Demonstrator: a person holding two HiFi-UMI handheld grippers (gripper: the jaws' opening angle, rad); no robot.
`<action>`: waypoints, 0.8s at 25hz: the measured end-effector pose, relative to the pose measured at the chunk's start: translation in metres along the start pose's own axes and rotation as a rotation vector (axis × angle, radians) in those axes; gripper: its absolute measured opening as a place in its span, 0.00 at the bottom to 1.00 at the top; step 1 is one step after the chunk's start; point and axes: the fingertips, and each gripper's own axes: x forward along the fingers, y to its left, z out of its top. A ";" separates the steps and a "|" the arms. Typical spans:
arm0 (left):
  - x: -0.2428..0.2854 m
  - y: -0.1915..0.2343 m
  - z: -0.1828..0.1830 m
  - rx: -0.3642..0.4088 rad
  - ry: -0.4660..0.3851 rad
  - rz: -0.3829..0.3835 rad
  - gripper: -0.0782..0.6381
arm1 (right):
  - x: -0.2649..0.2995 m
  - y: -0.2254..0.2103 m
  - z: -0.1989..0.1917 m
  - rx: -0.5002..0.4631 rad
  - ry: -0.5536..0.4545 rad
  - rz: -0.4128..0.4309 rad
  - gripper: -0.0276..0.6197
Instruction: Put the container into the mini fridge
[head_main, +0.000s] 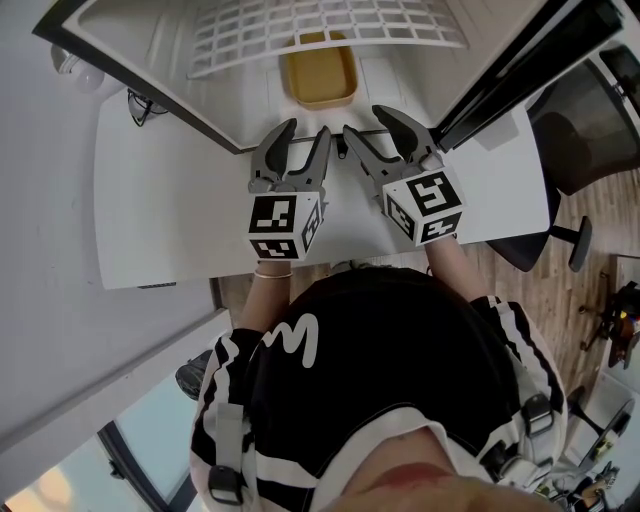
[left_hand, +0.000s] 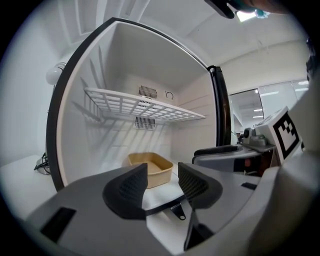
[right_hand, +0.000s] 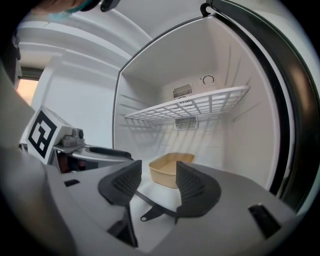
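The container (head_main: 320, 78) is seen resting on the floor of the mini fridge (head_main: 150, 40), under its wire shelf (head_main: 330, 25); the left hand-held gripper (head_main: 307, 135) and the right hand-held gripper (head_main: 372, 125) are held just outside, jaws apart and empty. The container could be knocked askew were a jaw swung inward, or the open door (head_main: 520, 75) caught by an arm. The fridge is carried by a white table (head_main: 160, 220); an office chair (head_main: 585, 120) is seen beside it.
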 end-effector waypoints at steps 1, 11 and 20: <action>-0.001 -0.001 0.000 0.001 -0.004 0.000 0.38 | -0.002 0.001 0.002 -0.003 -0.008 0.004 0.37; -0.013 -0.004 -0.004 -0.005 -0.018 0.021 0.25 | -0.014 0.015 0.005 -0.016 -0.048 0.029 0.22; -0.017 -0.009 0.000 -0.002 -0.034 0.032 0.15 | -0.018 0.021 0.008 0.020 -0.071 0.034 0.13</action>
